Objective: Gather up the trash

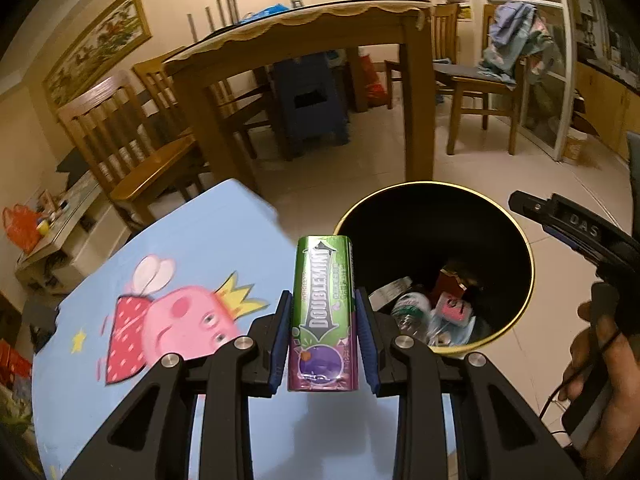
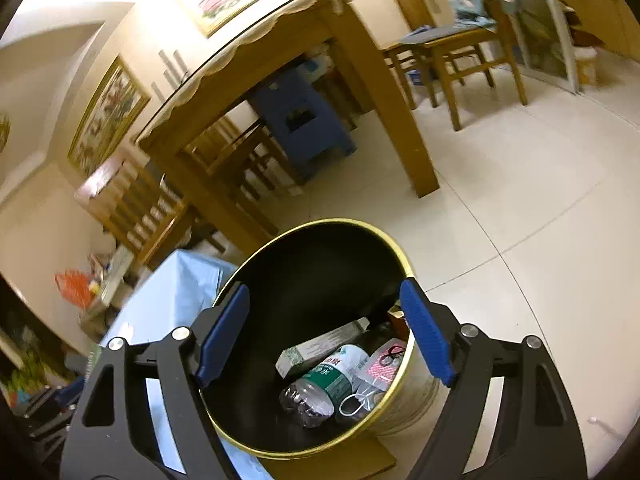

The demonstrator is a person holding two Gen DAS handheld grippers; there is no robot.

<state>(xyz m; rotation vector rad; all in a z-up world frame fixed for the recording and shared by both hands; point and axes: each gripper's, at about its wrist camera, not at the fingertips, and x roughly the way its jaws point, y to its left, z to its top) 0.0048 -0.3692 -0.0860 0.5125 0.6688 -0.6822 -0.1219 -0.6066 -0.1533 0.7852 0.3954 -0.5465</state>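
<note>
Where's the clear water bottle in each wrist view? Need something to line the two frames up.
Left wrist: the water bottle lies at the bottom of the trash bin, right of centre, just past the Doublemint pack held in the left gripper.
Right wrist: bottle low centre, between the open jaws of the right gripper.
Shared landmark: the bin's gold rim.

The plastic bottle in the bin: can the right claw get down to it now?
Probably yes. The right claw is open and hangs over the bin's uncovered mouth, and the plastic bottle lies on top of the other trash.
</note>
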